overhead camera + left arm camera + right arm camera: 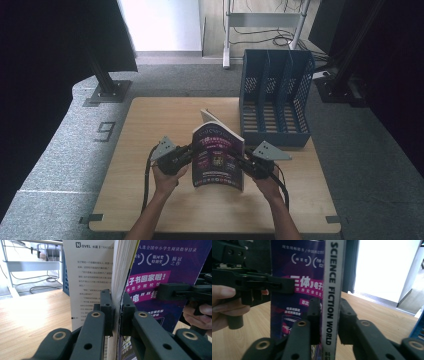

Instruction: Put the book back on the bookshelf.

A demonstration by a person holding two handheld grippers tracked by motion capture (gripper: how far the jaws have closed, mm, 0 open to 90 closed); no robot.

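Note:
A purple-covered book stands upright above the middle of the wooden table, held between both grippers. My left gripper is shut on its page edges, and one white printed page fans out away from the block. My right gripper is shut on the white spine, which reads "SCIENCE FICTION WORLD". The purple cover faces the person. In the left gripper view the right gripper reaches onto the far edge; in the right gripper view the left gripper does the same.
A blue slotted file holder stands at the table's far right, its open compartments facing the book. A metal stand with cables is on the floor behind. Black frame posts flank the table.

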